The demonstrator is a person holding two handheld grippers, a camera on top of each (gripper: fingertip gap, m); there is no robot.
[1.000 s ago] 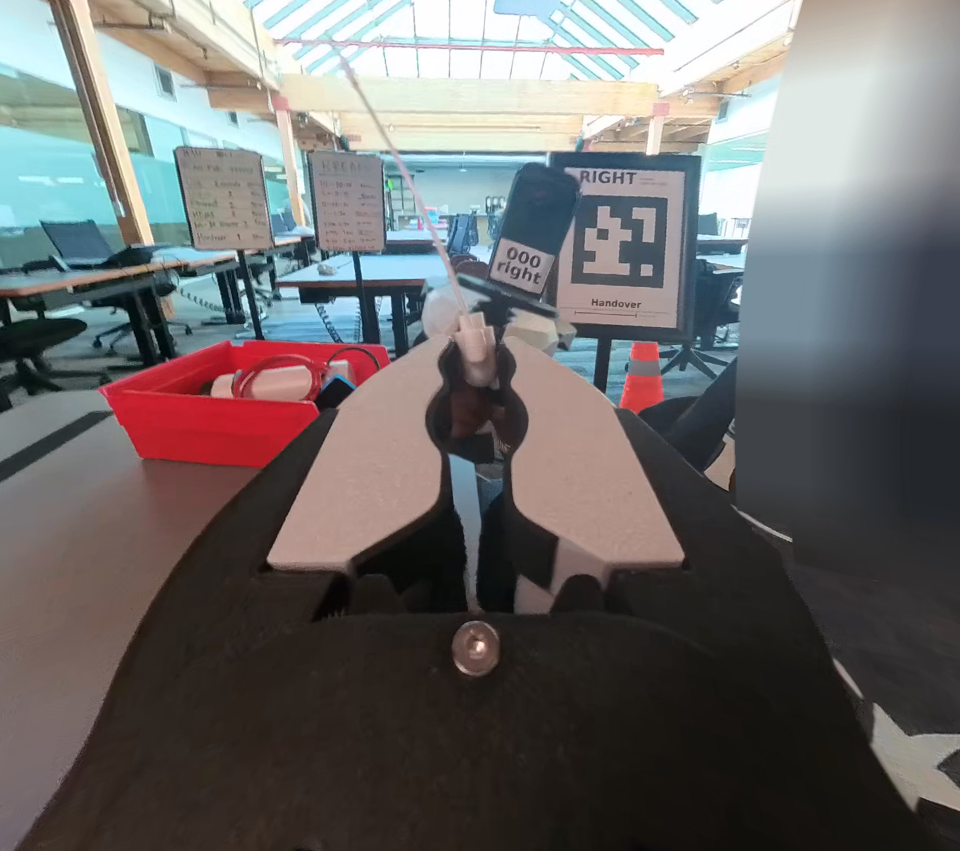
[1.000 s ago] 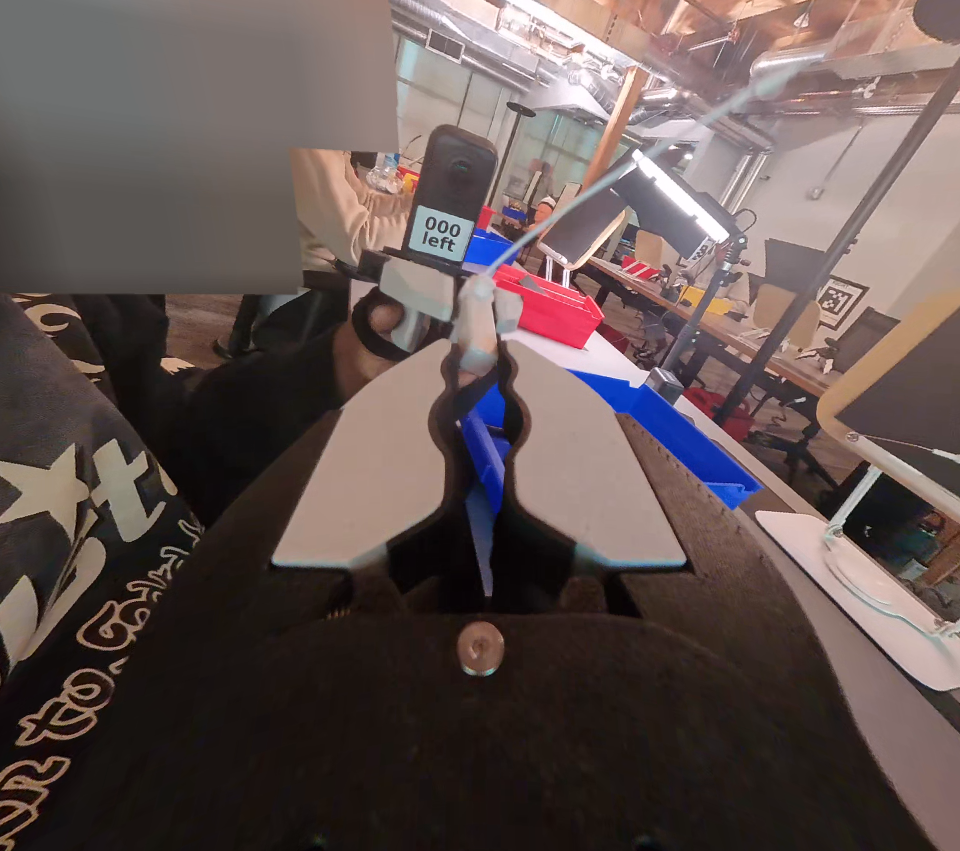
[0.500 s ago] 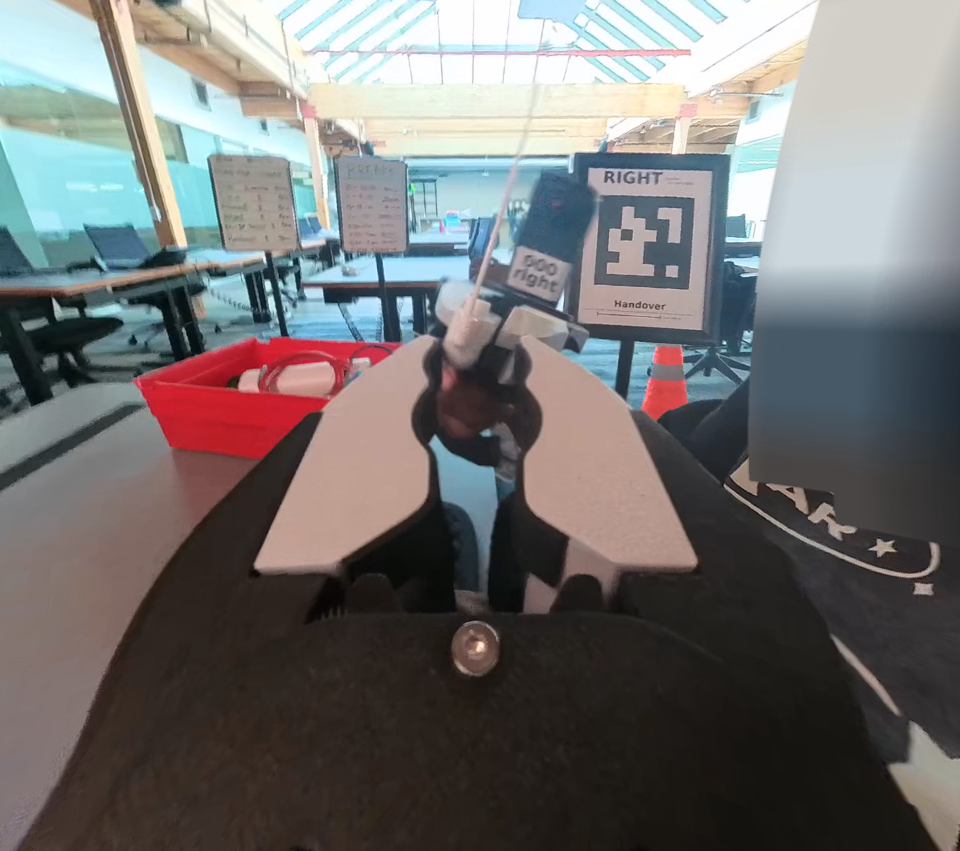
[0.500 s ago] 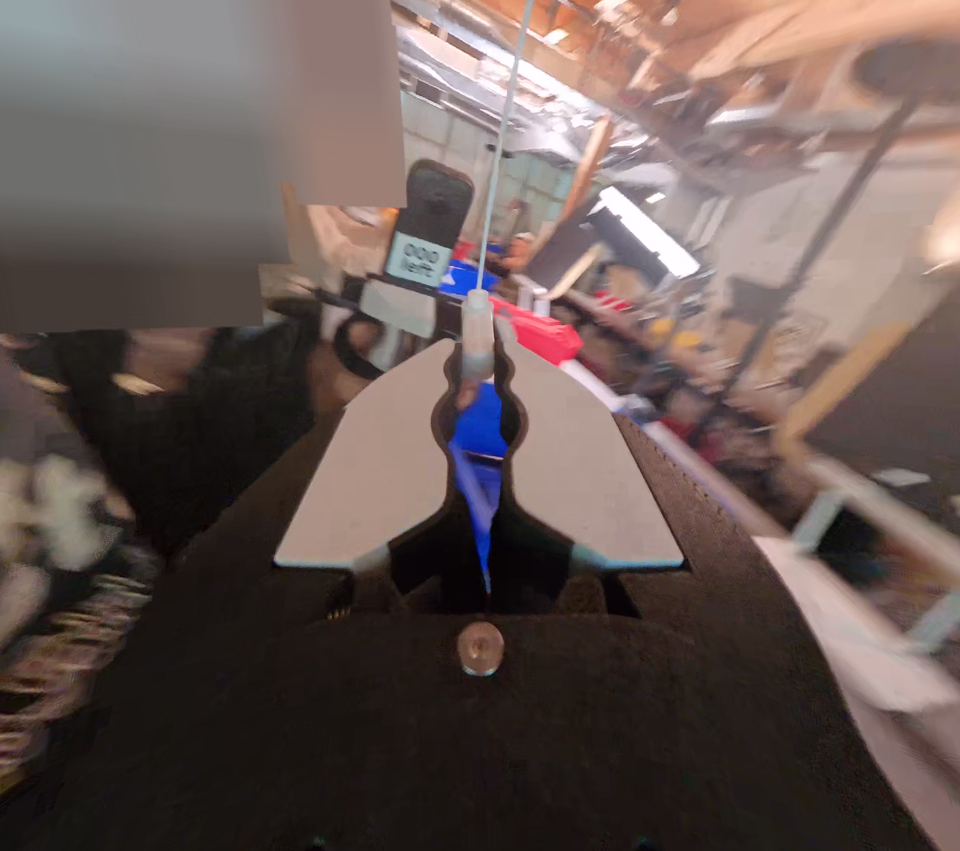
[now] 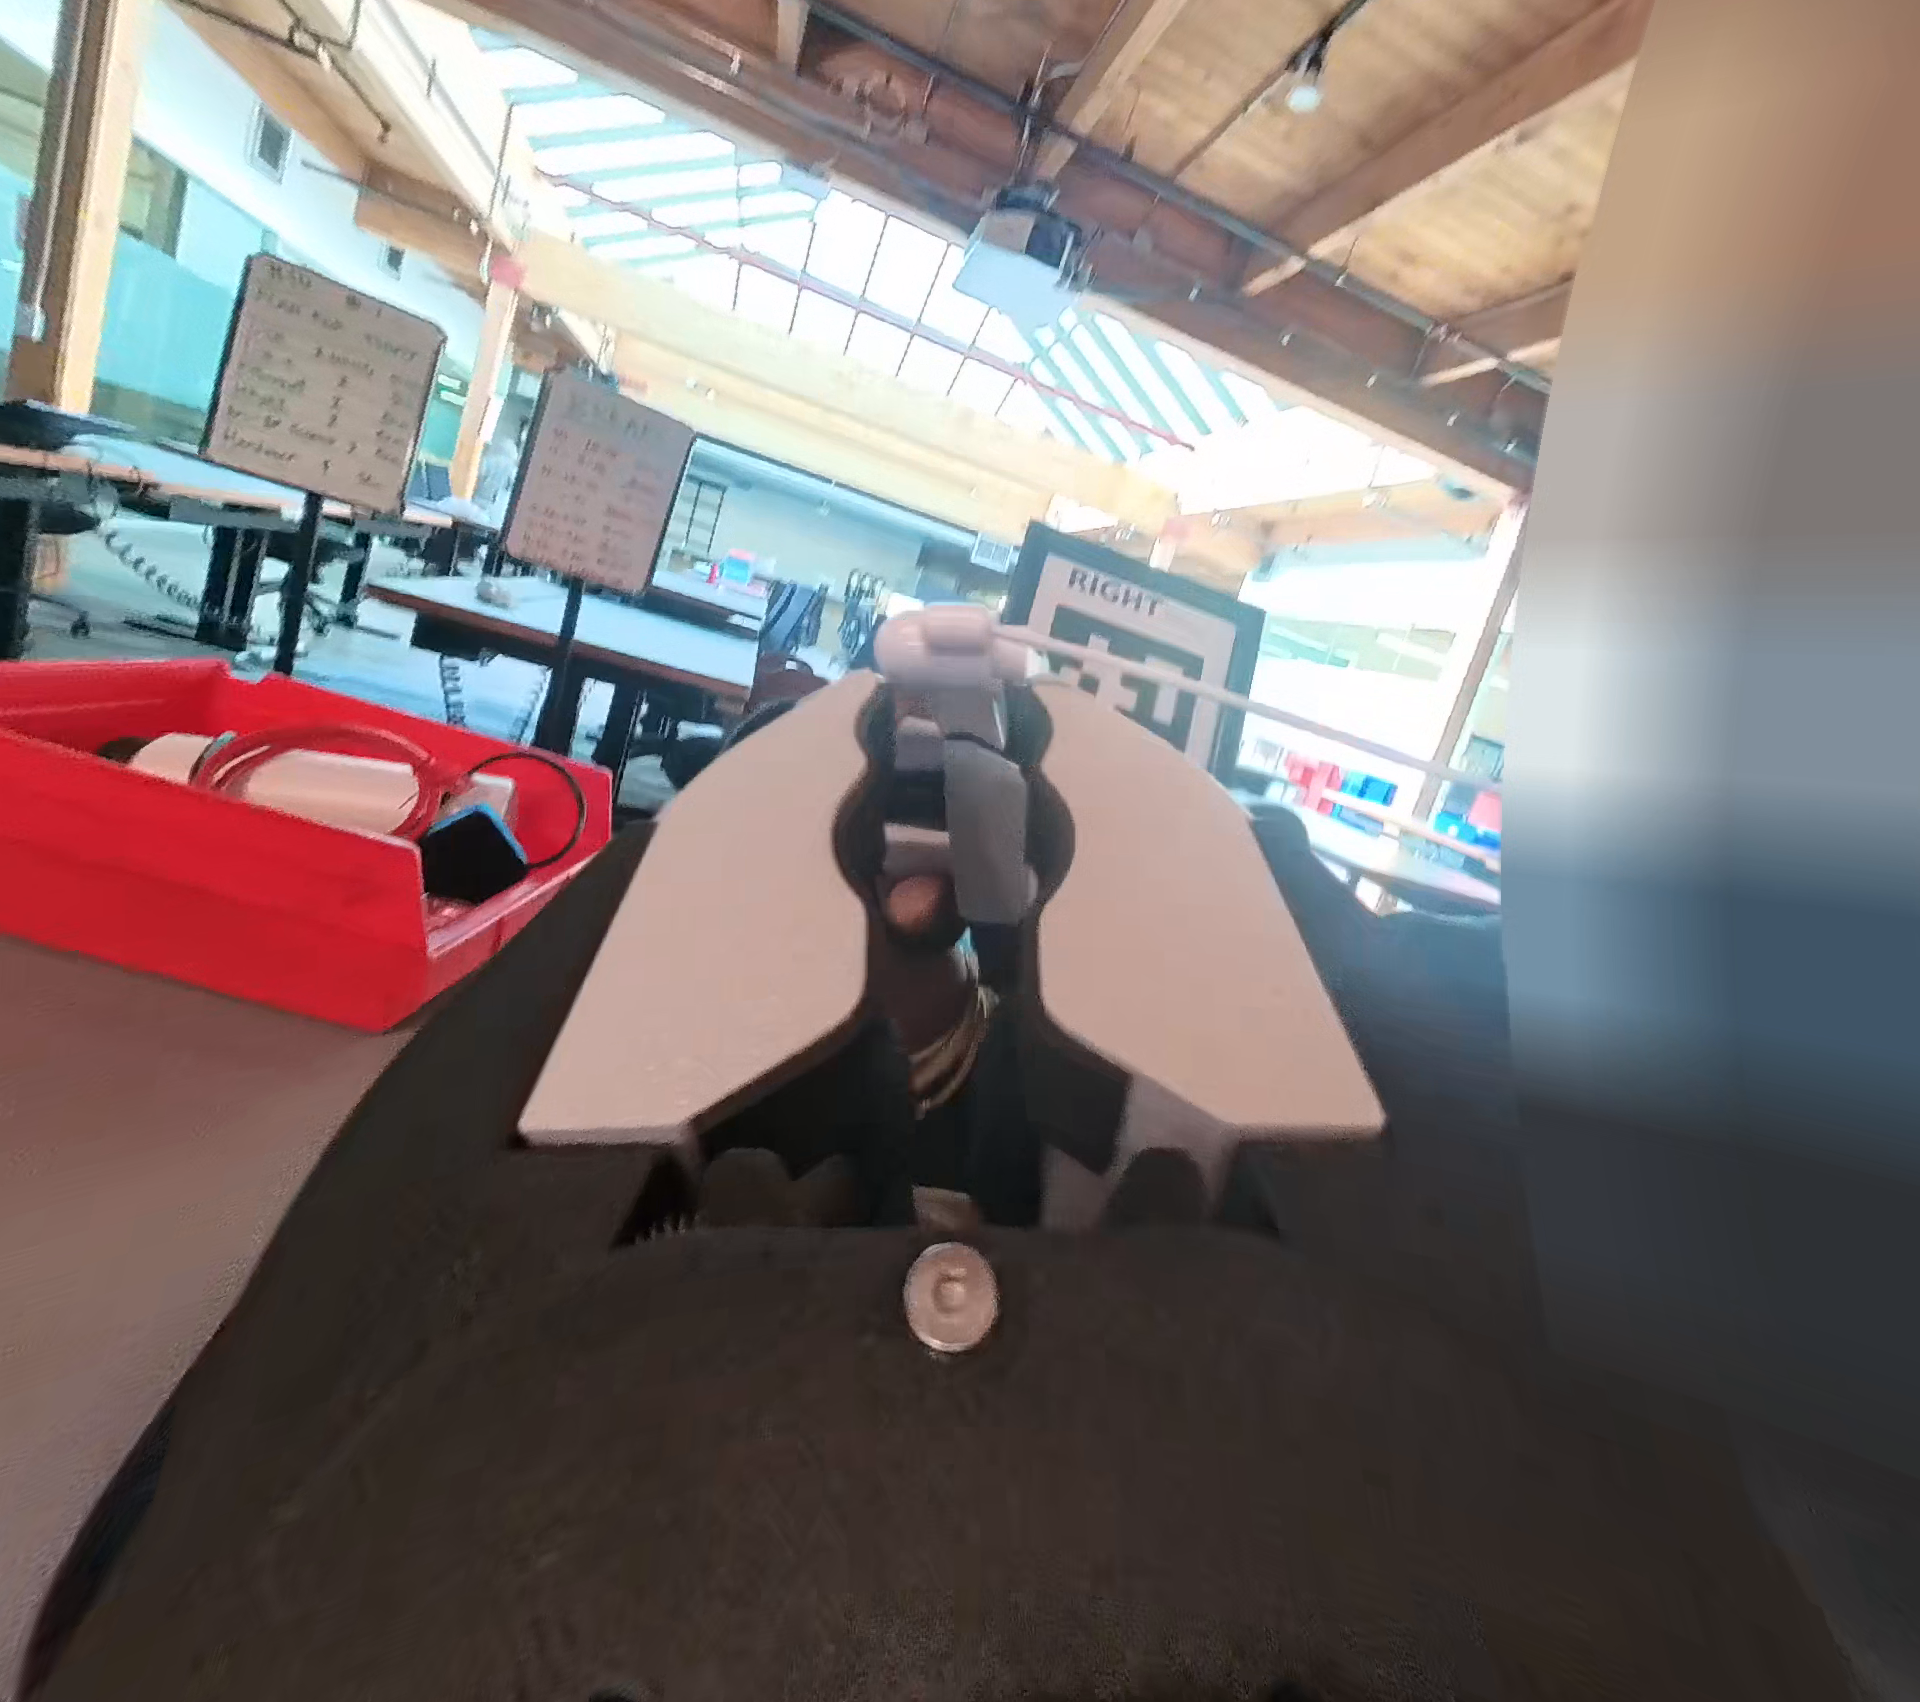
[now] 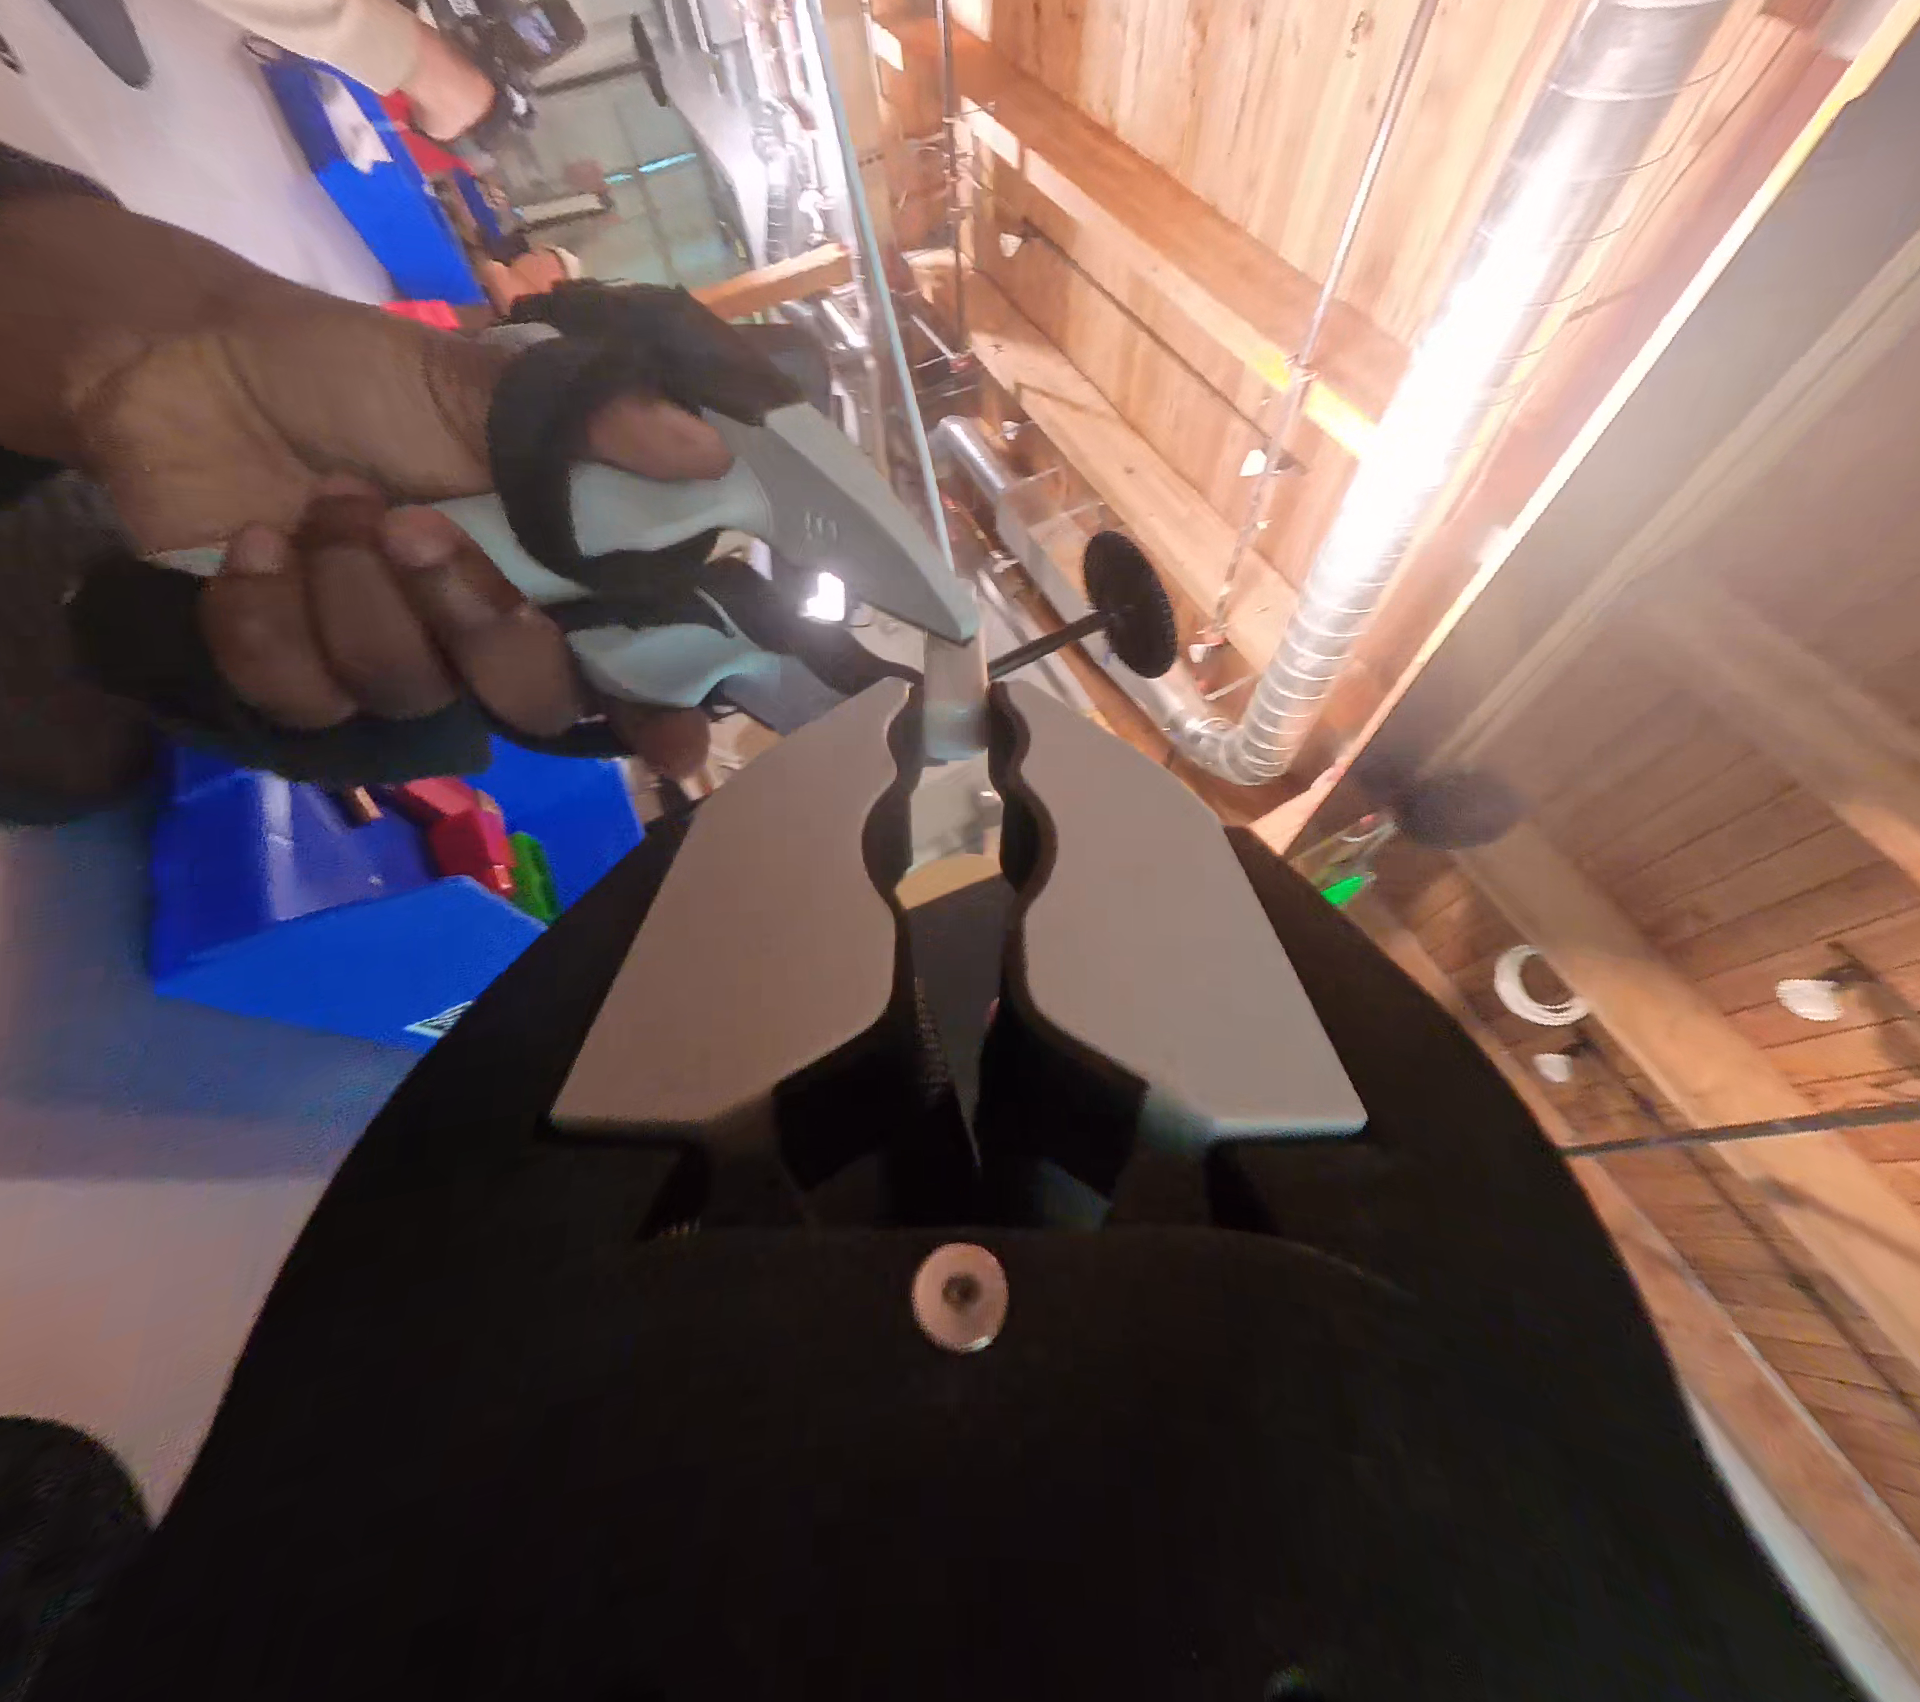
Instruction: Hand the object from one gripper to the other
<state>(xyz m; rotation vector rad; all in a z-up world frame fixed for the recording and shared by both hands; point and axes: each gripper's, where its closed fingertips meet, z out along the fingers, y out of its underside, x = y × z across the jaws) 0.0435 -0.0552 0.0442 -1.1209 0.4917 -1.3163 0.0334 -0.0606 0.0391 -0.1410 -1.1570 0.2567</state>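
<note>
Left tool (image 5: 951,696) pinching the white cable plug (image 5: 940,640) at its tips, thin cord running off to the right. Right tool (image 6: 954,702) slightly spread around the same plug (image 6: 951,702); contact on either side unclear. Left tool (image 6: 831,551) shows in the right wrist view, a hand (image 6: 312,509) gripping it. Red bin (image 5: 260,904) with coiled cables on the counter (image 5: 125,1133), left.
</note>
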